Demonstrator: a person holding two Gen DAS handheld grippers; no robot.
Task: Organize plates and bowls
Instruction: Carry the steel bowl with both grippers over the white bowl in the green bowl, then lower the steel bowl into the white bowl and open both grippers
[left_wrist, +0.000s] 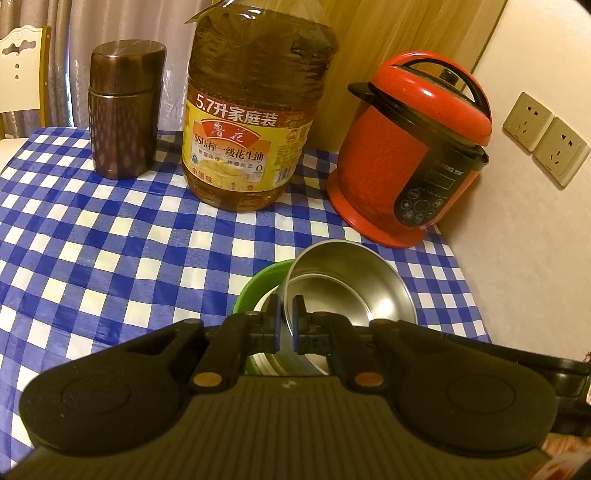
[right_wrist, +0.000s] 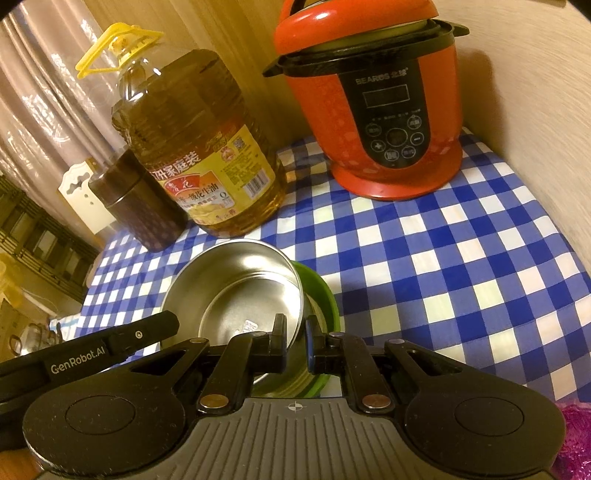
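A shiny steel bowl (left_wrist: 347, 284) sits tilted inside a green bowl (left_wrist: 258, 286) on the blue checked tablecloth (left_wrist: 110, 240). My left gripper (left_wrist: 285, 314) is shut on the steel bowl's left rim, one finger inside and one outside. In the right wrist view the steel bowl (right_wrist: 236, 284) and the green bowl (right_wrist: 325, 295) lie just ahead. My right gripper (right_wrist: 295, 332) is shut on the steel bowl's right rim. The left gripper's body (right_wrist: 92, 354) shows at the left of that view.
A large oil bottle (left_wrist: 255, 110), a brown canister (left_wrist: 123, 110) and a red pressure cooker (left_wrist: 410, 147) stand at the back of the table. A wall with sockets (left_wrist: 543, 136) is on the right. A chair (left_wrist: 22, 74) stands at the far left.
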